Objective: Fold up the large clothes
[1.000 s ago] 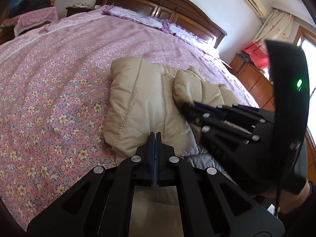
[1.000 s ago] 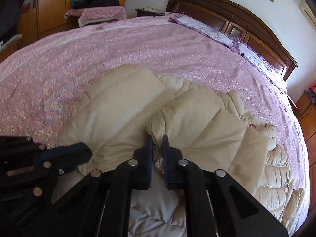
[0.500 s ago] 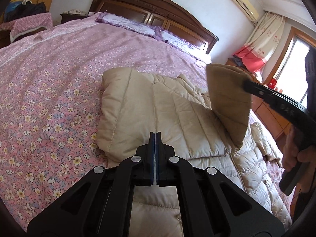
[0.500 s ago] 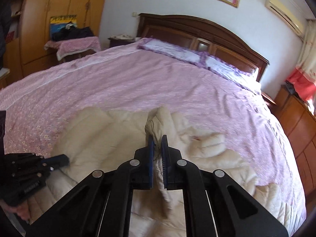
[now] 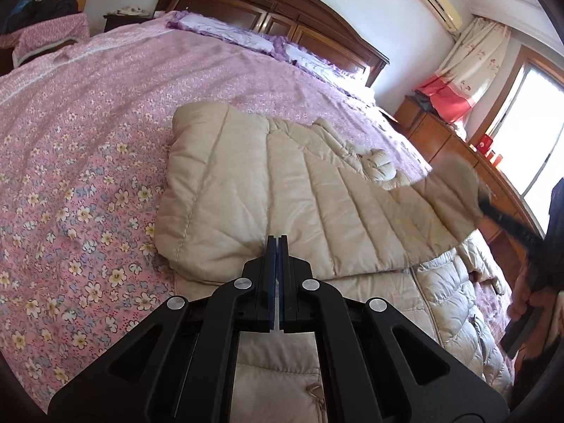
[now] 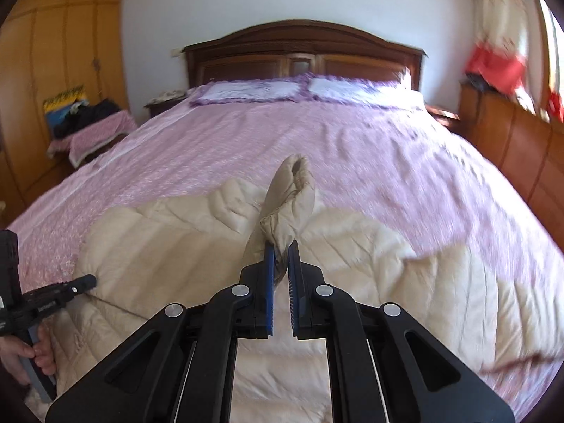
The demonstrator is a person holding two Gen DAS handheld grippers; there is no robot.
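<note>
A beige quilted puffer jacket (image 5: 268,194) lies on the pink floral bed, its left part folded over the body. My left gripper (image 5: 277,246) is shut and empty, just above the jacket's near fold. My right gripper (image 6: 281,250) is shut on the jacket's sleeve (image 6: 289,197) and holds it lifted above the jacket (image 6: 169,239). In the left wrist view the right gripper (image 5: 484,204) shows at the right edge with the sleeve (image 5: 447,190) stretched out from it. The left gripper (image 6: 86,280) shows at the left of the right wrist view.
The pink floral bedspread (image 5: 77,148) spreads left and beyond, with pillows (image 6: 246,90) and a dark wooden headboard (image 6: 303,53) at the far end. A wooden dresser (image 6: 511,134) runs along the right side. A cluttered side table (image 6: 88,130) stands at the left.
My right gripper has lifted the sleeve off the folded jacket and swung it out to the right. My left gripper has stayed shut over the near fold.
</note>
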